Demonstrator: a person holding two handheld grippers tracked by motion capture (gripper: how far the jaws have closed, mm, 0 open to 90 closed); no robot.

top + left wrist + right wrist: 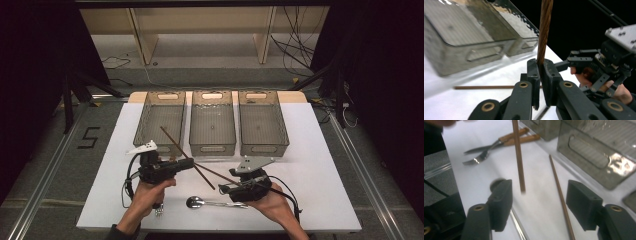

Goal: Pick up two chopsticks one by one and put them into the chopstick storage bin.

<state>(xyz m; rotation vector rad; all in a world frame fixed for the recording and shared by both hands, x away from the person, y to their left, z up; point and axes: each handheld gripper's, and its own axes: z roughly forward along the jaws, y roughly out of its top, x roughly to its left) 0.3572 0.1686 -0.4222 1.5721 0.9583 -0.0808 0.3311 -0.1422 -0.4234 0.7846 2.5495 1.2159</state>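
- Nearest the person, a metal spoon lies flat on the white tabletop, its long axis running across it, bowl toward the left hand.
- The left claw is clenched on a brown chopstick; in the left gripper view the stick rises straight up from between the closed jaws.
- From above, this held chopstick slants from near the right claw, lower right, up and away to the upper left, its far end over the left bin.
- The right claw stands released, jaws wide apart and gripping nothing; in the right gripper view the tip of the held chopstick hangs between the jaws without touching either.
- A second chopstick lies flat on the tabletop, also between those jaws, pointing away toward the bins.
- A fork and another utensil with wooden handles rest farther off on the tabletop.
- Farthest, three clear grey bins sit side by side: left, middle bin and right bin.
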